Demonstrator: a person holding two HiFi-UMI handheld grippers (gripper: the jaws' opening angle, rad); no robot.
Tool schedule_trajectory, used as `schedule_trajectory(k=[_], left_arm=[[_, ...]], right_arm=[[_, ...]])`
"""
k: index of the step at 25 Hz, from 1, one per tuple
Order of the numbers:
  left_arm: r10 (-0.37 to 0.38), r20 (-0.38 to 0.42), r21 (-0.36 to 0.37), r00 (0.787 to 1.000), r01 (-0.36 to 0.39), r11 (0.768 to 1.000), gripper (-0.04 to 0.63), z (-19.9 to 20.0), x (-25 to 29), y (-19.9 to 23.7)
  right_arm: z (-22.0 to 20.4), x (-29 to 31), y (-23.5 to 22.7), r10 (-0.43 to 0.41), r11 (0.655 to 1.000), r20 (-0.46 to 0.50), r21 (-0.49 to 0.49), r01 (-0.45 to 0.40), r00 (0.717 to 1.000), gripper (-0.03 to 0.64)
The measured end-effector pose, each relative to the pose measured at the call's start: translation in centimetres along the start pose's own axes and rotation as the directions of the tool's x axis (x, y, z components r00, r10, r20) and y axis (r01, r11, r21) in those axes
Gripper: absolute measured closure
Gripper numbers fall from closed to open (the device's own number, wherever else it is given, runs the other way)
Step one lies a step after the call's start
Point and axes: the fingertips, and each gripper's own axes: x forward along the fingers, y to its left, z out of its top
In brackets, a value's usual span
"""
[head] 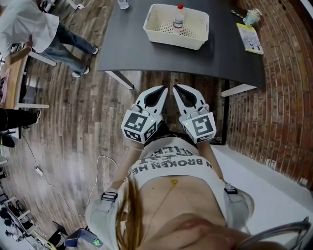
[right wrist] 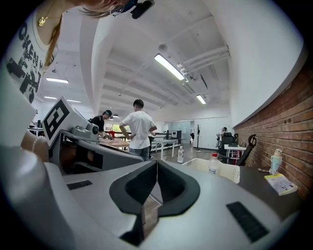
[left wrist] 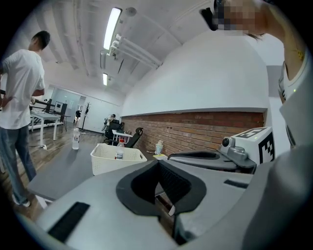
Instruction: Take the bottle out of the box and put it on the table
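Observation:
A clear bottle with a red cap (head: 179, 17) (left wrist: 120, 149) (right wrist: 213, 164) stands upright in a white perforated basket (head: 161, 34) (left wrist: 105, 158) (right wrist: 230, 172) on a dark table (head: 220, 53) (left wrist: 63, 171) (right wrist: 259, 183). My left gripper (head: 164, 90) (left wrist: 157, 162) and right gripper (head: 176, 88) (right wrist: 156, 163) are held side by side over the wooden floor, short of the table's near edge. They point toward the basket. Each has its jaws together with nothing between them.
A second bottle (head: 123, 4) (left wrist: 76, 139) (right wrist: 180, 155) stands at the table's far edge. A booklet (head: 250, 38) (right wrist: 279, 183) and a small cup (head: 252, 17) (left wrist: 159, 147) lie at the right end. A person in white (head: 29, 29) (right wrist: 138, 127) stands left. A brick wall (head: 283, 97) runs right.

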Motion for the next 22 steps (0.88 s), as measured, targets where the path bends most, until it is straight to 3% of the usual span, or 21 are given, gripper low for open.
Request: schedule_trajectory(k=[22], left_arm=[[-0.067,-0.024,-0.013,0.997,0.067,0.998,0.595,0.8,-0.2,7.9]], right_arm=[[0.3,7.9,1.1,-0.075,0.997,-0.024,0.003,0.075,0.997,0.607]])
